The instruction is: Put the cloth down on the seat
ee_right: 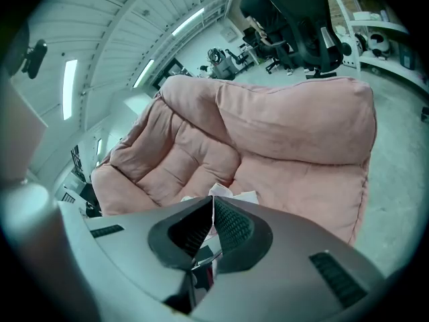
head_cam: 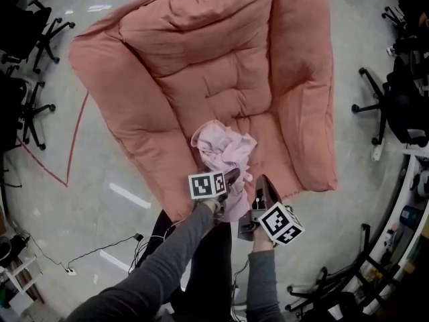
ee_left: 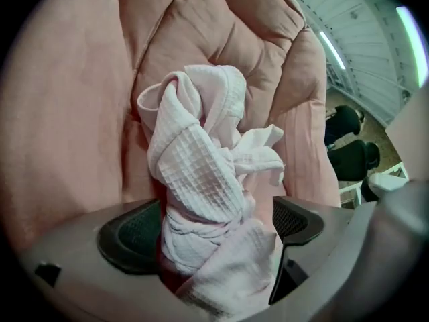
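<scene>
My left hand-held gripper point(head_cam: 232, 178) reaching forward, gripping the bunched pink cloth point(head_cam: 223, 146) at the front edge of the padded seat point(head_cam: 221, 79), my right hand-held gripper point(head_cam: 263, 185) just beside it, closed on nothing, much free seat ahead.

The cloth point(head_cam: 224, 149) is pale pink-white with a fine waffle check, on a salmon-pink seat point(head_cam: 201, 59) quilted in stitched panels. The left gripper point(head_cam: 232, 177) and right gripper point(head_cam: 263, 184) are grey with black pads point(ee_left: 131, 237) and black-and-white square markers point(head_cam: 206, 185). At nine o'clock a red line point(head_cam: 77, 136) crosses the grey floor point(head_cam: 67, 213).
</scene>
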`<state>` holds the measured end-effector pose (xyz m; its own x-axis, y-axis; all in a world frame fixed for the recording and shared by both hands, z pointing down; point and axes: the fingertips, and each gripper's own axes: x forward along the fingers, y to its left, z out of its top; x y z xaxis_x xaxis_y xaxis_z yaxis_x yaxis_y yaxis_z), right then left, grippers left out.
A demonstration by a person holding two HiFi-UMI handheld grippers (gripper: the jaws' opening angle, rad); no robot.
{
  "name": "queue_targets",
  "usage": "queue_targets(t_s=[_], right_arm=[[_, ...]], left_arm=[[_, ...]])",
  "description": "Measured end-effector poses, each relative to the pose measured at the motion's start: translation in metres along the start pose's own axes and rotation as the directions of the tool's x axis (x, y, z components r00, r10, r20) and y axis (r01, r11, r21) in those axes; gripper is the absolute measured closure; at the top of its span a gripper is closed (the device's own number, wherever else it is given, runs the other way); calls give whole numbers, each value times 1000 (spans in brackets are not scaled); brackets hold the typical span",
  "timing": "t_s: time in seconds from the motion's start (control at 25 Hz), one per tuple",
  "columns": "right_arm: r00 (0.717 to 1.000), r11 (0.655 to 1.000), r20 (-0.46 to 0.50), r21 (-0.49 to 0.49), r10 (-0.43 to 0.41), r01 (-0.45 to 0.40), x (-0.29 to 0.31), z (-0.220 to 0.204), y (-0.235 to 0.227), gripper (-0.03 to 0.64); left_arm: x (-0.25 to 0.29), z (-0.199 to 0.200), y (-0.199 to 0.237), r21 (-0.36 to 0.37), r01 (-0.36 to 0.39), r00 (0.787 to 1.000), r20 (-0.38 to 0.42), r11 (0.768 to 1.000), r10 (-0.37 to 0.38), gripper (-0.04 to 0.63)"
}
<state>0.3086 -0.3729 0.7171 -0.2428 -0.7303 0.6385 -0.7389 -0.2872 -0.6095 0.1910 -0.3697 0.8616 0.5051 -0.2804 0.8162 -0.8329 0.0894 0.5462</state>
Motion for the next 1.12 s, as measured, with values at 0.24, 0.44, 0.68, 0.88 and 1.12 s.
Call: queue_targets(t_s=[0.24,0.44,0.68,0.88,1.12], right_arm=[[1000,1000,0,-2,-1,1,-12,5,10,604],[1000,1000,-10,-5,3,-3,-29,6,23,604],[1000,999,-16,-42,16,-17,-51,11,37,604],[1000,999,0,-51,7,-7,-71,17,44,604],[1000,998,25,-68,-9,10,-92,26,48,604]], left_arm=[[-25,-5,-13,3,26,999,-23,1000,-26,80],[-50,-13,-23,51,50,997,-58,997,-47,80],[-76,-18,-32,120,77,995,-78,990,-68,80],[-111,-14,-53,181,155,986,-86,971,-142,80],[-159,12,-84,268,254,966,-25,929,-257,81]])
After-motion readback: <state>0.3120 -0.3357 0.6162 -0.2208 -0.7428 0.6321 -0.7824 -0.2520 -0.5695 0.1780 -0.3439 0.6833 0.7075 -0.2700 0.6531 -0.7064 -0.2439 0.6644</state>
